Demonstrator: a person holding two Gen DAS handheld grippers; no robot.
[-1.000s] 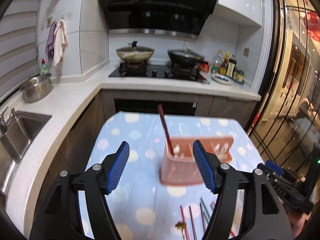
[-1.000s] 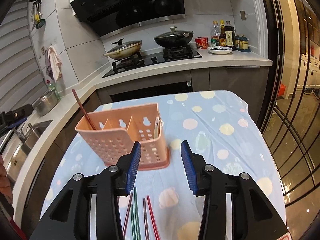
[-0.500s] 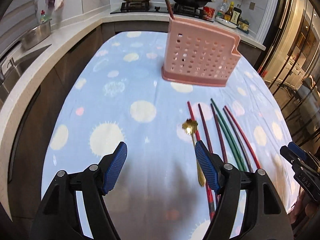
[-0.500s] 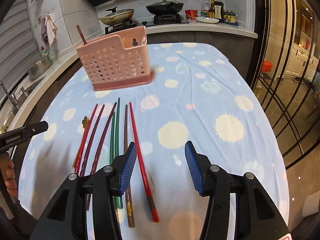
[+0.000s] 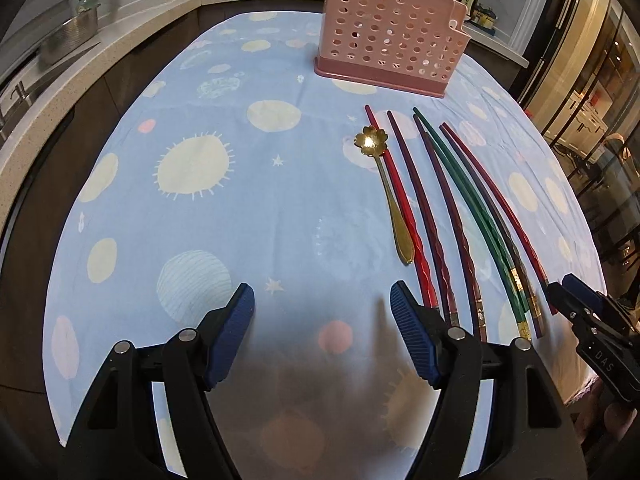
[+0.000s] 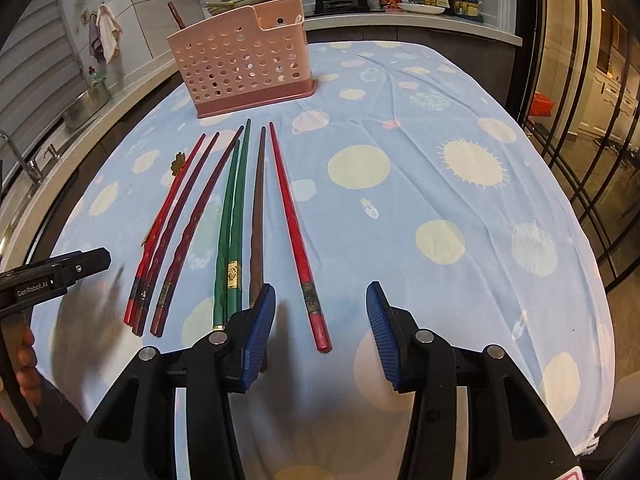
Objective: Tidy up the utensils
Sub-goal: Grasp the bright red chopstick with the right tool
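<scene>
Hovering over chopsticks on the table (image 6: 460, 92)
Right gripper (image 6: 321, 322) closing, unclamped, bright red chopstick (image 6: 298, 240) between; left gripper (image 5: 322, 326) apart, empty.

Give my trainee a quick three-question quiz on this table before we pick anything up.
1. True or false: the pink utensil holder already has something standing in it.
2. Which utensil lies nearest the right tongs? A) gold spoon B) bright red chopstick C) green chopsticks
3. Fill in: the left tongs hold ____.

Key: 1 true (a dark stick at its far-left end). 2 B. 3 nothing; they are open over bare tablecloth.
</scene>
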